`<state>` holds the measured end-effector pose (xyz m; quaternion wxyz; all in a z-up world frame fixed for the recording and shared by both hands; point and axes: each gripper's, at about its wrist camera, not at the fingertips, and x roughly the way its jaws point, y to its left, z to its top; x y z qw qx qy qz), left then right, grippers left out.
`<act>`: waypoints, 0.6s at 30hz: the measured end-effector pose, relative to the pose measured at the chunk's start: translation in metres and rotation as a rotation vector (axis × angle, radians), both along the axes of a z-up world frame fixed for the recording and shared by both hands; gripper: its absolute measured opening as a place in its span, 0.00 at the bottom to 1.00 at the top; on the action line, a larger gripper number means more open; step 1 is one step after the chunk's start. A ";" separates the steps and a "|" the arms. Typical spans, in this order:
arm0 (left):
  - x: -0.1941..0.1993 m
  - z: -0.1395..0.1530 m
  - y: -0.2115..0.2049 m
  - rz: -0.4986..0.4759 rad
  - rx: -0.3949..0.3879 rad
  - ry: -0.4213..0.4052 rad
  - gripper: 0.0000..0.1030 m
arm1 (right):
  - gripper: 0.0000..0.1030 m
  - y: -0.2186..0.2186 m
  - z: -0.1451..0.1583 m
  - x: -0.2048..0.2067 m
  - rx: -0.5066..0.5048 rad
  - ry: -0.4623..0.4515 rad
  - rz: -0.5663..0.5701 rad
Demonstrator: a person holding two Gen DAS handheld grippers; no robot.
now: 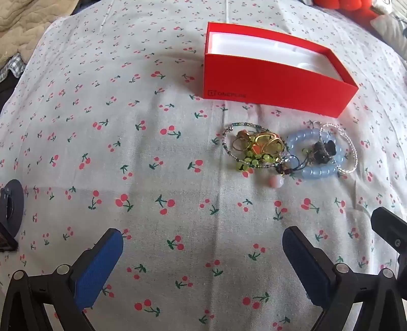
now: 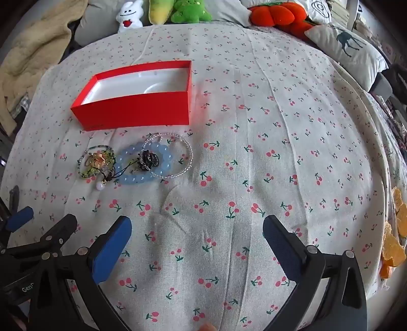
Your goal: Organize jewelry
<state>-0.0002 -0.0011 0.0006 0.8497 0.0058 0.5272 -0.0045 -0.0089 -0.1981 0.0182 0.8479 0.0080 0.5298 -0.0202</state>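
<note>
A pile of jewelry lies on the cherry-print cloth: a green beaded bracelet with gold rings (image 1: pixel 257 147) (image 2: pixel 98 160), a pale blue bead bracelet (image 1: pixel 313 155) (image 2: pixel 146 163), a clear crystal bracelet (image 1: pixel 340 150) (image 2: pixel 169 155), dark pieces (image 2: pixel 150 157) and a pink pearl pendant (image 1: pixel 276 182) (image 2: pixel 100 186). An open red box (image 1: pixel 274 86) (image 2: pixel 137 109) with a white insert stands just behind the pile. My left gripper (image 1: pixel 203 247) is open and empty, nearer than the pile. My right gripper (image 2: pixel 197 231) is open and empty, nearer and to the right of the pile.
Plush toys (image 2: pixel 178 10) (image 2: pixel 274 12) and a deer-print pillow (image 2: pixel 348 48) line the far edge. A beige blanket (image 2: pixel 28 58) lies at the far left. Orange pieces (image 2: pixel 394 242) sit at the right edge. The left gripper's finger (image 2: pixel 20 217) shows in the right wrist view.
</note>
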 end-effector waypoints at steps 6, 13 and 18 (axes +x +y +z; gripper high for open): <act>-0.005 0.000 -0.003 -0.014 0.028 -0.016 1.00 | 1.00 0.005 0.001 -0.001 -0.018 0.002 0.004; -0.004 0.005 0.006 -0.003 0.017 -0.005 1.00 | 1.00 0.005 0.000 -0.001 -0.010 -0.004 0.008; -0.004 0.006 0.008 0.002 0.023 -0.016 1.00 | 1.00 0.005 0.001 -0.001 -0.011 -0.003 0.009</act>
